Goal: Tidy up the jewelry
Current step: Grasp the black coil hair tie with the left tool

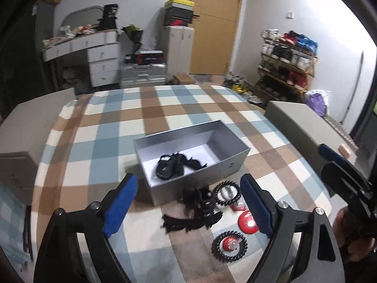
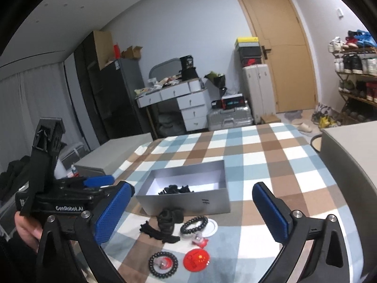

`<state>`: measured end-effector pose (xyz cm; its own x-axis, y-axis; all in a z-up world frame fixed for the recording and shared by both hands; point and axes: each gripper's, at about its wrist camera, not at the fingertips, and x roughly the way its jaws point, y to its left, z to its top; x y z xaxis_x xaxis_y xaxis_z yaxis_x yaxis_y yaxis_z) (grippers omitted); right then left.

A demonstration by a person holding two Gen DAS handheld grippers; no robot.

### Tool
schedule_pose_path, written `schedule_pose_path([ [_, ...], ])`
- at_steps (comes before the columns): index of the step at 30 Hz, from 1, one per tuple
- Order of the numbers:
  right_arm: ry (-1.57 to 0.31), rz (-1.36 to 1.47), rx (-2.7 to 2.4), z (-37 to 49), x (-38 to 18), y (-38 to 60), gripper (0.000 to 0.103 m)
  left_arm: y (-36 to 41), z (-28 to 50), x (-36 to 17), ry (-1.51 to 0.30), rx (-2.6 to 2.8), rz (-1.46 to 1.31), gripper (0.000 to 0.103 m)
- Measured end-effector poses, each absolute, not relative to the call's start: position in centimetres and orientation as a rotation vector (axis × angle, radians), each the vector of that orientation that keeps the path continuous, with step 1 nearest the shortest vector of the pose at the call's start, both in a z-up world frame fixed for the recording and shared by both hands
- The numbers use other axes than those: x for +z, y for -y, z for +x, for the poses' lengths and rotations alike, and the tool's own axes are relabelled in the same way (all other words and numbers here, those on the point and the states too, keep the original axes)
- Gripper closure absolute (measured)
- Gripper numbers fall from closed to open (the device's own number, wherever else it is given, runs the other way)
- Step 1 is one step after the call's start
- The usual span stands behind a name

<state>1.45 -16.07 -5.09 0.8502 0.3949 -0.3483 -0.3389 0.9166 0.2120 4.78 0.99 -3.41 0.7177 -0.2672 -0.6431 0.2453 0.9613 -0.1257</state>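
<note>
Both the left gripper and right gripper stand spread wide, empty, above scattered bracelets.

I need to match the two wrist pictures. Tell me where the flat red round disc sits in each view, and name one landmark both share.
Left wrist view: the flat red round disc lies low and right of centre on the checked cloth, beside the right-hand blue pad.
Right wrist view: the disc lies low at centre, nearest the camera.
Shared landmark: the open grey rectangular box, just behind the loose pieces.
</note>
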Motion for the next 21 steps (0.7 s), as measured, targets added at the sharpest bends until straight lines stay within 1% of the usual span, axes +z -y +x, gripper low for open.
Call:
schedule_pose_path([
  [4,-0.396,0.119,0.333,0.1,-6.0,16.4,0.000,-0.6,3.7,-4.2,-0.713,-0.297,-0.041,0.014],
  [7,-0.381,0.101,0.318,-1.0,-6.5,16.5,0.000,0.0,2.7,-5.2,-0.730,-0.304,-0.029,0.005],
  [8,-0.371,0.099,0.308,-1.5,-6.8,16.6,0.000,0.3,2.4,-5.8,-0.746,-0.315,-0.024,0.005],
  [14,-0.399,0.107,0.292,-1.8,-8.3,17.1,0.000,2.0,2.0,-8.7,-0.865,-0.379,0.034,0.005],
  [21,-0.444,0.166,0.302,-1.5,-9.6,18.4,0.000,2.6,2.2,-10.7,-0.947,-0.416,0.030,0.005],
])
